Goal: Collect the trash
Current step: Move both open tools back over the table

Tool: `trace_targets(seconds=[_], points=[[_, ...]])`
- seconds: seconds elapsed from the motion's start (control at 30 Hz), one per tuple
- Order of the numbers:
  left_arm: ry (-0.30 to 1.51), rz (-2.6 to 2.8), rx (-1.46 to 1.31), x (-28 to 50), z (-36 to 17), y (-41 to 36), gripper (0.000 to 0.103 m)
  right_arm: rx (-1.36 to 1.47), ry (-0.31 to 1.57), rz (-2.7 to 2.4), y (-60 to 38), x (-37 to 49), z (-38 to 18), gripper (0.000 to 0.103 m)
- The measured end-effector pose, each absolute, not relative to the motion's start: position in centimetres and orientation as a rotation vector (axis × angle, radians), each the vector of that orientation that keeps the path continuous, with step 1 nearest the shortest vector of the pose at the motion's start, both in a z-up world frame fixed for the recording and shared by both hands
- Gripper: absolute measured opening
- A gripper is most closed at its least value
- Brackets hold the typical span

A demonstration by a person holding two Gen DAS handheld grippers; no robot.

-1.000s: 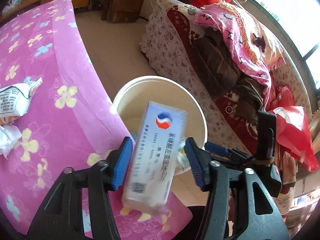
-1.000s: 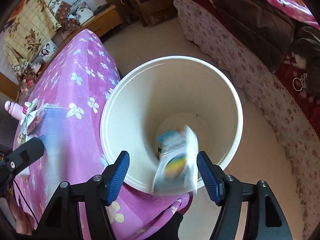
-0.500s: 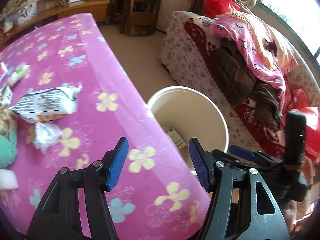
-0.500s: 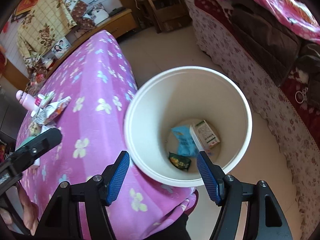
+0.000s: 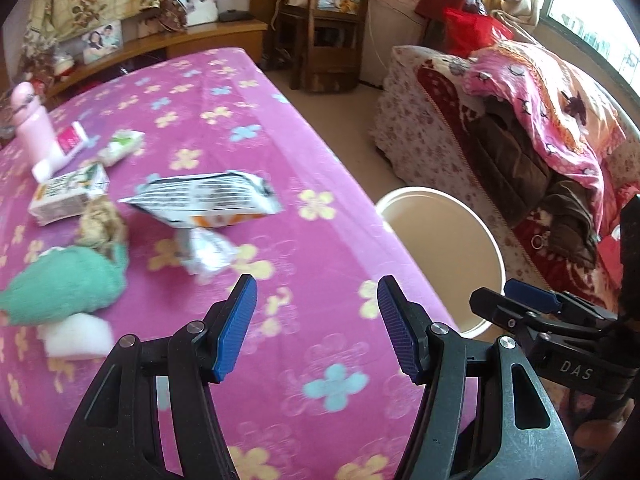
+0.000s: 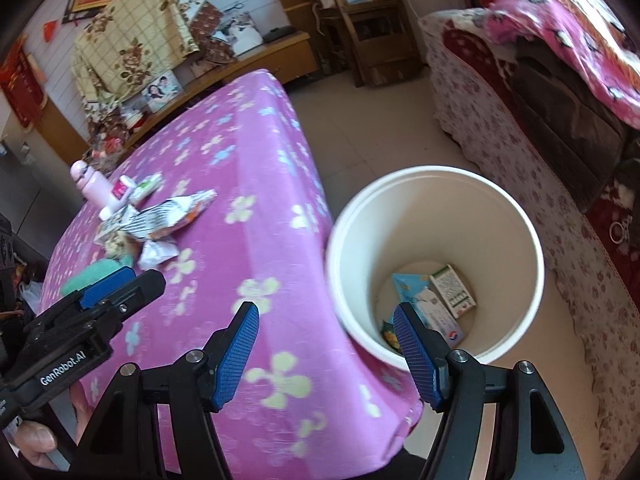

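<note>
Trash lies in two places. In the left wrist view, the left gripper (image 5: 316,320) fills the bottom of the frame with its jaws apart and nothing between them; under them is only the pink flowered cloth (image 5: 320,248). Just above the left jaw tip lies a crumpled white wrapper (image 5: 208,250), and above this a striped snack bag (image 5: 208,200). At the left edge I see a green cloth (image 5: 64,284) with a white sponge (image 5: 78,336) below it. Farther, at upper left, there are a small carton (image 5: 68,196) and a pink bottle (image 5: 34,120).

In the right wrist view, the right gripper (image 6: 326,350) is also at the bottom, jaws apart and empty. Its right jaw tip stands in front of the white bucket (image 6: 532,240), at centre right. On the bucket floor lie a green-white box (image 6: 454,290), a blue packet (image 6: 410,286) and other small trash.
</note>
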State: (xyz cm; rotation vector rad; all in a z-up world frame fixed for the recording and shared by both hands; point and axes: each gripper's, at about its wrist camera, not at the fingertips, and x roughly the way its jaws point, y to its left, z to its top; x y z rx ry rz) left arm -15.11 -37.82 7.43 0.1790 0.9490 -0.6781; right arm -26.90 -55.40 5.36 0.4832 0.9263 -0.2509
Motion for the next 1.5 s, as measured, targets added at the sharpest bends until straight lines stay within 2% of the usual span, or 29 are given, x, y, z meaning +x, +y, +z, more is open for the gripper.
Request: trace_targets(seconds=[0.87, 1.5], points=[[0.911, -0.431, 0.056, -13.2, 8.6, -19.5, 0.062, 0.357, 0.96, -0.032, -43.0, -21.1, 5.3, 0.069], [0.892, -0.43, 0.025, -11.9, 8.9, -16.4, 0.062, 0.336, 0.97, -0.003, -40.5, -17.7, 4.4, 0.072]])
